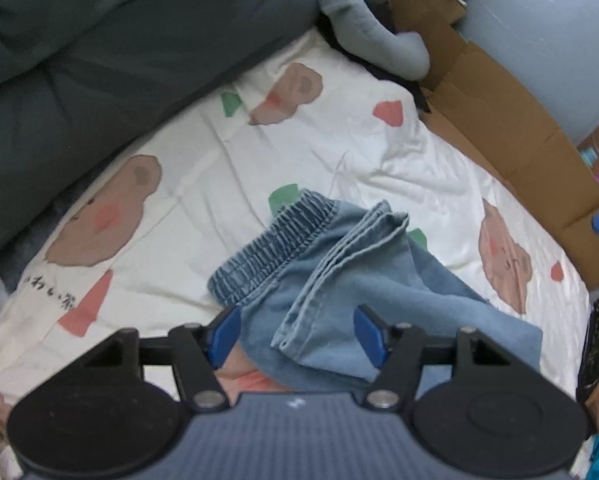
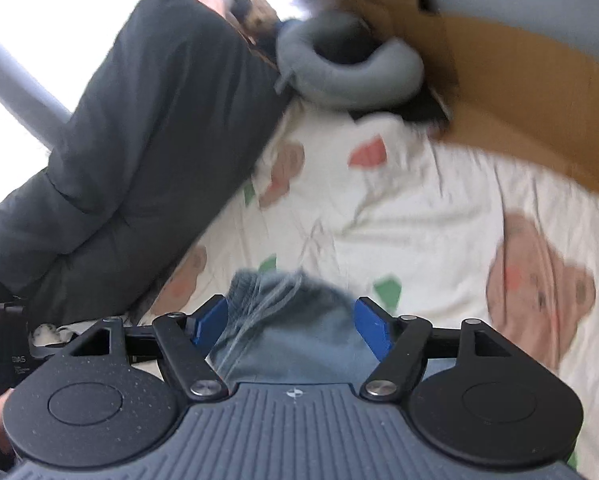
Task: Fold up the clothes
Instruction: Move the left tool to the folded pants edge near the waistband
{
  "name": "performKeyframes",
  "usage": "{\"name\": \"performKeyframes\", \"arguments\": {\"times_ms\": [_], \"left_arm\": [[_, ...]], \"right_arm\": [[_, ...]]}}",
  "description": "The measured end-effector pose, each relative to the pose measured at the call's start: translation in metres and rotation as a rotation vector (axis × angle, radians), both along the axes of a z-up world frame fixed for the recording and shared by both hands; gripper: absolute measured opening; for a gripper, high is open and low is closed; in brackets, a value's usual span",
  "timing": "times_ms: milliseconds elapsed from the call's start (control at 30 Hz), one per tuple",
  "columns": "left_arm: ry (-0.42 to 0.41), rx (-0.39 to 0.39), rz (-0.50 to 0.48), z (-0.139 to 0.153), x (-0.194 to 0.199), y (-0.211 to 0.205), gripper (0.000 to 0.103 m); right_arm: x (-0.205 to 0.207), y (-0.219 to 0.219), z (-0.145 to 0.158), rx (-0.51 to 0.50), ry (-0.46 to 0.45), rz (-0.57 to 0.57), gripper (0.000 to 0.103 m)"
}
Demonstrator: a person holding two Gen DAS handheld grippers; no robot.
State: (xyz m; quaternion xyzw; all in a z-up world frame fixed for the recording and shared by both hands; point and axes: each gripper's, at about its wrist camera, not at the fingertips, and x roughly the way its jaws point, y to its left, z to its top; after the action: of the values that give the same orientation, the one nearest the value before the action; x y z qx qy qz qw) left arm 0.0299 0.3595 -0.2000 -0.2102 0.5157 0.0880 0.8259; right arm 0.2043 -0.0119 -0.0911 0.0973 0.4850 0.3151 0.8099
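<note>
Left claw: nearest the left wrist camera, its blue fingers stand wide apart, clamped on nothing; folded denim lies between and under them.
Right claw: nearest the right wrist camera, fingers likewise spread wide, with blurred denim bunched in the gap; whether the fabric touches them I cannot tell.
Jeans: light blue, folded over on themselves, lying on the bed toward its near edge. The gathered elastic waistband points to the left, and a stitched hem lies doubled across the top, running away from the claw.
Bedsheet: cream, wrinkled, printed with brown bear faces and red and green shapes; it carries the jeans.
Dark cushions: grey-green padding running along the left edge of the bed, touching the sheet.
Neck pillow: grey, curved, resting at the far corner of the bed beside the cushions.
Cardboard: brown sheets along the right edge of the bed, reaching up to the far corner next to the neck pillow.
Pale wall: light blue-grey surface beyond the cardboard.
Window light: bright white behind the cushions in the right wrist view, detail washed out.
</note>
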Motion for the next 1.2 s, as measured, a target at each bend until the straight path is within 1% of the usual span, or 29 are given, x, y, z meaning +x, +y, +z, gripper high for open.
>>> {"name": "performKeyframes", "arguments": {"times_ms": [67,167,233,367,533,700,833,933,1000,1200], "left_arm": [[-0.002,-0.019,-0.013,-0.009,0.002,-0.002,0.066],[-0.005,-0.02,-0.057,-0.024,0.005,-0.012,0.066],[-0.012,-0.042,-0.078,-0.033,0.004,-0.018,0.066],[-0.027,-0.055,-0.09,-0.05,0.0,-0.027,0.066],[-0.047,-0.069,-0.045,-0.068,-0.009,-0.028,0.066],[-0.08,-0.064,0.003,-0.081,-0.016,-0.024,0.066],[-0.108,-0.058,0.047,-0.09,-0.021,-0.02,0.065],[-0.13,-0.054,0.079,-0.097,-0.025,-0.016,0.065],[-0.141,-0.057,0.096,-0.103,-0.027,-0.015,0.065],[-0.164,-0.092,0.123,-0.122,-0.031,-0.014,0.065]], "right_arm": [[0.002,0.003,-0.006,0.01,-0.033,0.004,0.078],[0.004,0.009,-0.019,0.014,-0.047,0.021,0.078],[0.005,0.013,-0.028,0.02,-0.055,0.031,0.078],[0.004,0.013,-0.051,0.001,-0.06,0.027,0.078],[0.003,0.013,-0.08,-0.048,-0.054,0.04,0.078],[0.01,0.022,-0.103,-0.083,-0.091,0.085,0.078],[0.02,0.037,-0.12,-0.119,-0.121,0.124,0.076],[0.026,0.052,-0.128,-0.123,-0.151,0.182,0.071],[0.031,0.065,-0.134,-0.142,-0.162,0.227,0.063],[0.048,0.097,-0.157,-0.175,-0.167,0.356,0.063]]}}
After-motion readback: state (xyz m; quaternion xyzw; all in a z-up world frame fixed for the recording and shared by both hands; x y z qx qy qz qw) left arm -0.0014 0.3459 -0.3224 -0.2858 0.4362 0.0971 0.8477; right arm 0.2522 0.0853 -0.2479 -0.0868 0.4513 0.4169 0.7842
